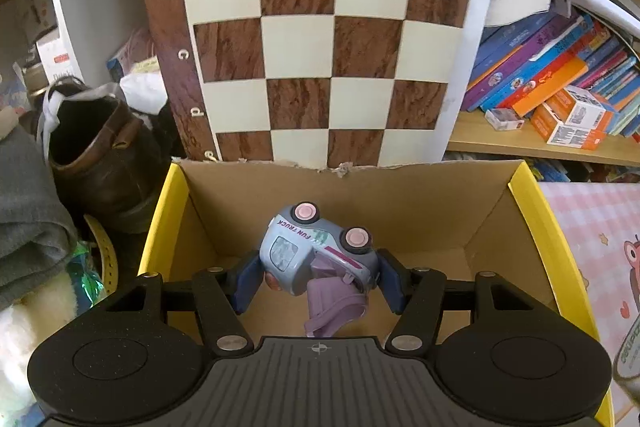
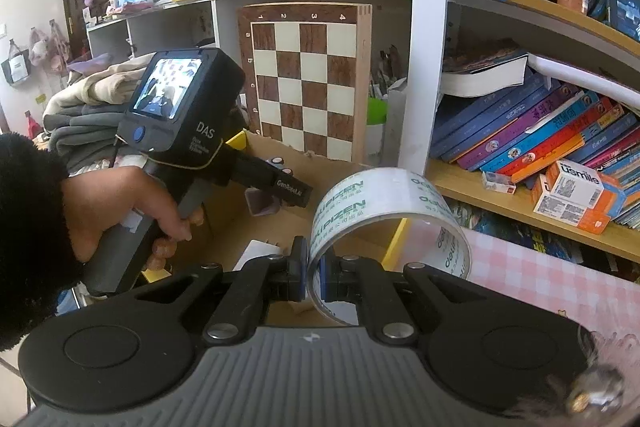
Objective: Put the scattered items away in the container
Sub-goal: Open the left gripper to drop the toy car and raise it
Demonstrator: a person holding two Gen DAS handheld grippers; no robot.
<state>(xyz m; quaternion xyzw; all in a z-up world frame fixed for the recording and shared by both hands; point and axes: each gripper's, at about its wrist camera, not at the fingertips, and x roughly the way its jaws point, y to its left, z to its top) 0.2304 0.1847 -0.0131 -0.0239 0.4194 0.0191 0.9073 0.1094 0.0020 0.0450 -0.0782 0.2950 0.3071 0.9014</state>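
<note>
1. Held between the blue pads of the left gripper [image 1: 318, 277], a toy truck [image 1: 316, 251] is seen tipped wheels-up over the cardboard box [image 1: 420, 199].
2. Clamped in the right gripper [image 2: 314, 277], jaws nearly shut on its band, is a tape roll [image 2: 384, 211], just beside the box.
3. A chessboard [image 1: 320, 39] is propped behind the box.

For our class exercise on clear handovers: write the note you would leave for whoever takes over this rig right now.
Left gripper: shut on the toy truck, held on its side over the open cardboard box.
Right gripper: shut on the wall of the tape roll, held beside the box, above its yellow rim.
Done: both items picked up; nothing seen released in the box yet.
Left: let the truck go into the box, then bring the tape over and drop it in.
</note>
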